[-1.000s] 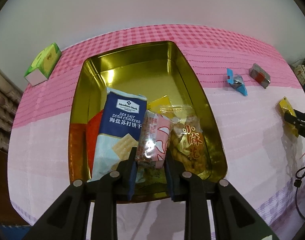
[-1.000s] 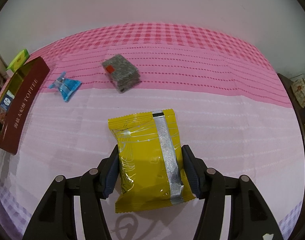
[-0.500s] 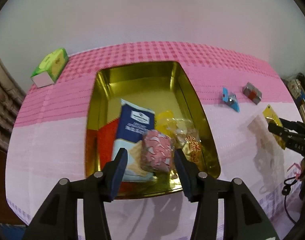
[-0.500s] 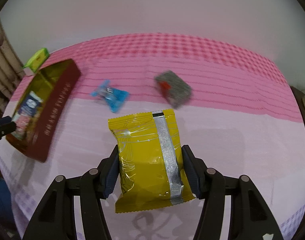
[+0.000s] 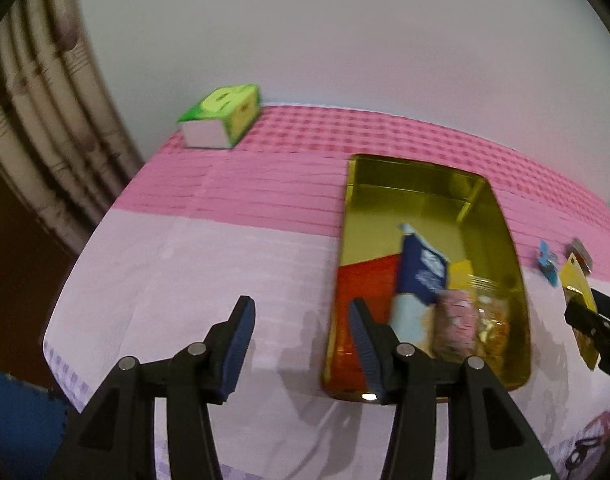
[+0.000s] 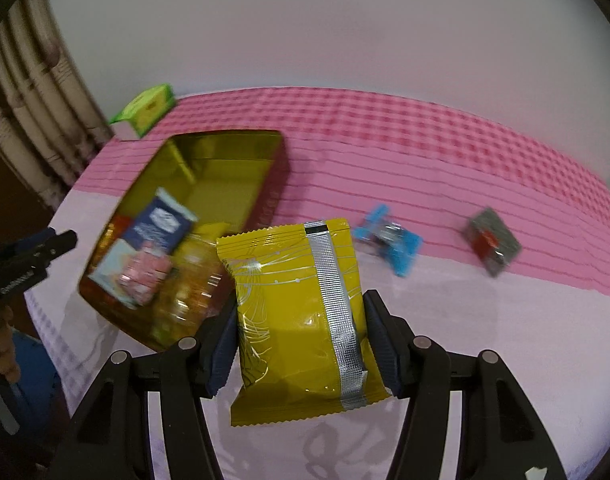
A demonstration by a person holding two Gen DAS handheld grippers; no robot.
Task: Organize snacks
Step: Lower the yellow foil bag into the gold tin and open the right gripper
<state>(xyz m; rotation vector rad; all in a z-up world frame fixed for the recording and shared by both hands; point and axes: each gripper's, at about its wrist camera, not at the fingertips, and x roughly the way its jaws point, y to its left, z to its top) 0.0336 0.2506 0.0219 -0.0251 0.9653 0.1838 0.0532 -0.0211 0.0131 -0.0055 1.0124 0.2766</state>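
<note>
Tissue box sits behind our gold tin; left hand-held gripper, released, has swung off it, while the right one keeps grasping the yellow packet, now nearer.

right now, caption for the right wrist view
Right tool grips a yellow snack packet beside the gold tin of snacks.

right gripper grips a yellow packet beside the gold tin.
</note>
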